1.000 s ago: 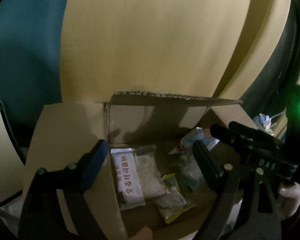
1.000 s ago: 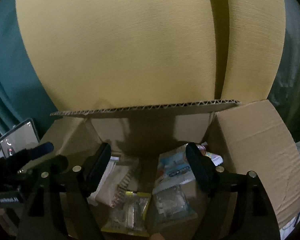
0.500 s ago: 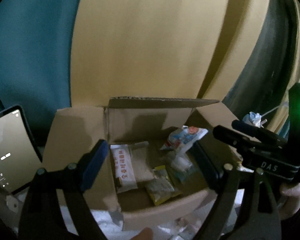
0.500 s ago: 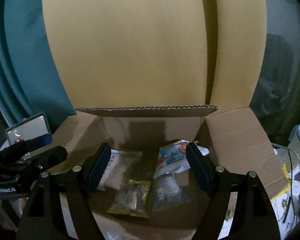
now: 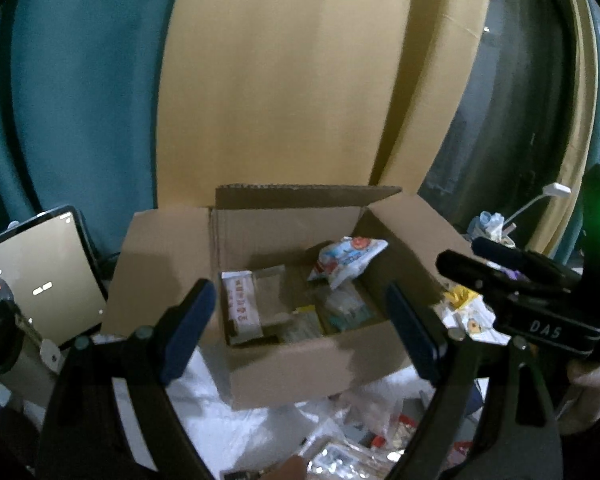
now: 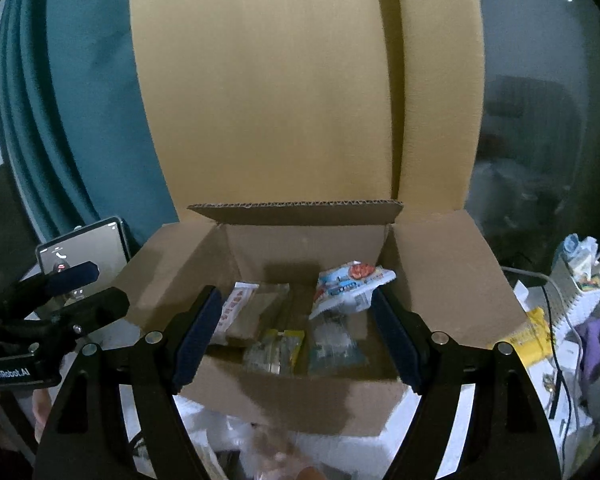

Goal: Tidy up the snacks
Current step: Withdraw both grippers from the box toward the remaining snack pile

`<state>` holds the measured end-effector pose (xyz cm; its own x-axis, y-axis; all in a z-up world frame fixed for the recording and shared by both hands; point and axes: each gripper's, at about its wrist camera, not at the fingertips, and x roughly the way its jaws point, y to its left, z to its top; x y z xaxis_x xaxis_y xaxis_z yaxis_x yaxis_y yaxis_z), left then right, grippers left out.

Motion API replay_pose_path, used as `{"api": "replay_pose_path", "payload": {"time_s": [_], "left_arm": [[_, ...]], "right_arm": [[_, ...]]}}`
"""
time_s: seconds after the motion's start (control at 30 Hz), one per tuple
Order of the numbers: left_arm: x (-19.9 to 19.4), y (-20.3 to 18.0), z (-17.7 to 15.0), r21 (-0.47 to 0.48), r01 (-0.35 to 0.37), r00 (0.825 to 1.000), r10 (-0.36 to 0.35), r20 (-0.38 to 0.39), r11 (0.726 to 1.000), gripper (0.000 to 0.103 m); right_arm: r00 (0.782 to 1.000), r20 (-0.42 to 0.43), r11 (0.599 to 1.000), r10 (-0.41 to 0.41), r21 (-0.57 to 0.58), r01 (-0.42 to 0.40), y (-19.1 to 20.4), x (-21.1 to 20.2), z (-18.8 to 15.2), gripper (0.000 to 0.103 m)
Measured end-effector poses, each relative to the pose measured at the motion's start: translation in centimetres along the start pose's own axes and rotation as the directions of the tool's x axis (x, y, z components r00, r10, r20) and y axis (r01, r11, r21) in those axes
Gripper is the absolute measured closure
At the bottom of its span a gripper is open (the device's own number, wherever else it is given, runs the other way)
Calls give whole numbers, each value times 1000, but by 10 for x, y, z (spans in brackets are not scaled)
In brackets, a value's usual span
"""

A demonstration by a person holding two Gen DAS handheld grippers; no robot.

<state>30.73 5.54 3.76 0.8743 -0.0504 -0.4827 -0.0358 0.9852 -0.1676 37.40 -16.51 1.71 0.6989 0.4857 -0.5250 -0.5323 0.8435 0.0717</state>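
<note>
Hovering in front of an open cardboard box (image 6: 300, 396), both tools stand wide and hold nothing. In the right wrist view the right tool (image 6: 296, 336) frames the box's inside between its blue pads, and the left tool (image 6: 56, 304) shows at the left edge of the frame, also spread.

Snacks already lie in the box: a white bar packet with red lettering (image 5: 242, 306) at its left, a yellow-edged clear packet (image 6: 276, 346) in the middle, a clear packet with blue print (image 6: 332, 344) beside it, and a white-and-blue bag with a red mark (image 5: 346, 258) propped toward the back right.

The task's remaining things are the loose snack packets (image 5: 384, 436) on the white-covered counter (image 5: 216, 412), low in the left wrist view, below the box's front wall. They sit beneath and to the lower right of the left tool (image 5: 300, 328), nearer the camera than the pads, so the next pick likely calls for a dip downward. They are too blurred to judge their long axis. Which hand is nearer I cannot tell.
</note>
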Motion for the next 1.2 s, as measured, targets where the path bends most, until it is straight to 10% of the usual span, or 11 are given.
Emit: {"api": "replay_pose_path", "payload": {"time_s": [1.2], "left_arm": [[-76,-40,-99,59,61,998,-60,-17,996,15]], "right_arm": [[1000,-27,998,-15,-54,13,11,-93,-103,23]]}}
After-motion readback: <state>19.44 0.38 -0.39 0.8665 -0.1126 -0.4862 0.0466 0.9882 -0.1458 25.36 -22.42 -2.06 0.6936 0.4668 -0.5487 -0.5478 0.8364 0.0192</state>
